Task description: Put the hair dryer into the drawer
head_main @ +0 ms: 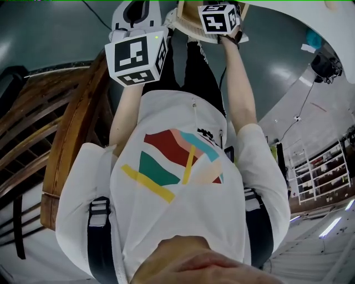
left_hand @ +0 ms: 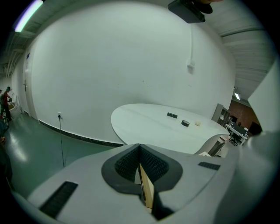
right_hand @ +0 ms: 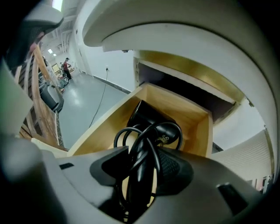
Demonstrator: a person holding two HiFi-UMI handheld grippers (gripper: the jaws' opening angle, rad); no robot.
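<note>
In the right gripper view the black hair dryer (right_hand: 151,124), wrapped in loops of its black cord, hangs nose-down into the open wooden drawer (right_hand: 199,127). My right gripper (right_hand: 142,164) is shut on the dryer's handle and cord. In the left gripper view my left gripper (left_hand: 140,168) is shut on a thin pale wooden board (left_hand: 148,192), which looks like the drawer's edge. In the head view both arms reach forward. The left marker cube (head_main: 137,55) and the right marker cube (head_main: 219,16) sit at the drawer (head_main: 186,16), and the jaws are hidden behind them.
The drawer sticks out from under a white curved desk top (right_hand: 175,22). A dark wooden chair (head_main: 72,127) stands close on the left. Beyond the left gripper lies a white oval table (left_hand: 148,124) with a few small items, then a white wall.
</note>
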